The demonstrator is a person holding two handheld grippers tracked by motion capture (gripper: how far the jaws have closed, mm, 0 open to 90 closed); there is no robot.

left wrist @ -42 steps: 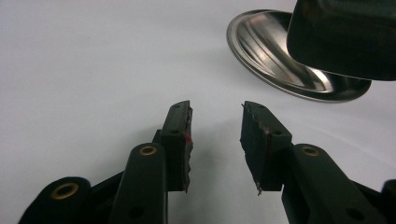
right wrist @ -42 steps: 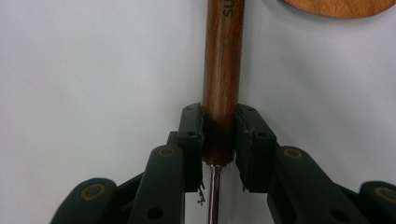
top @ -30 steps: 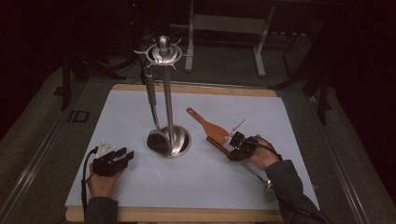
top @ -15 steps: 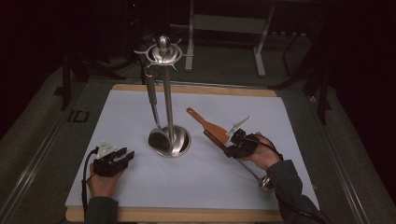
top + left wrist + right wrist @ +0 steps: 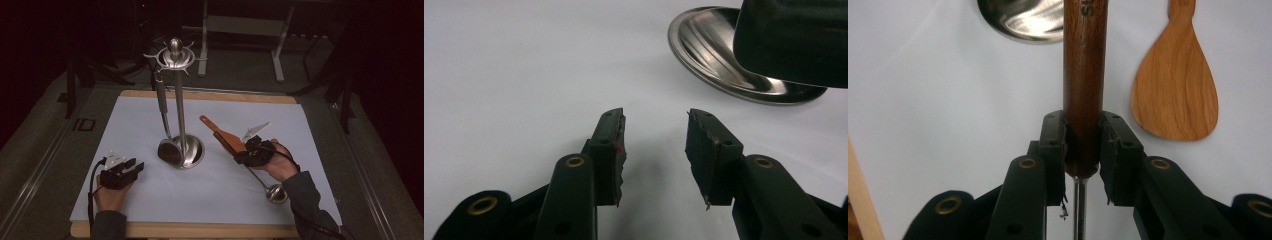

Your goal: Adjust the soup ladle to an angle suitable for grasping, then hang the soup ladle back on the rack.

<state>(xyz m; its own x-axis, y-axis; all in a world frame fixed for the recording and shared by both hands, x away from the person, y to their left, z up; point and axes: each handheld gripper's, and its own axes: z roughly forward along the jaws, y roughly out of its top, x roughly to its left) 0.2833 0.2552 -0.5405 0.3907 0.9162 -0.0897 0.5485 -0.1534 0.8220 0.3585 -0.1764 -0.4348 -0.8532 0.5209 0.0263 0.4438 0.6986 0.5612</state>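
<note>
Ladle (image 5: 1085, 75), lower right of the high view, gripped by its wooden handle in right gripper (image 5: 1083, 150). Left gripper (image 5: 654, 145) idle, jaws wide, empty. Risk: long steel bowl end (image 5: 275, 193) could swing and twist the handle in the pads, or clip the wooden spatula (image 5: 1175, 85).

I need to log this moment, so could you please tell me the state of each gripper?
Left gripper: open, nothing between its jaws.
Right gripper: closed on the wooden handle of a ladle.

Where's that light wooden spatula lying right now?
In the high view the wooden spatula lies flat on the white mat, right of the metal stand and just beyond the right gripper.
</note>
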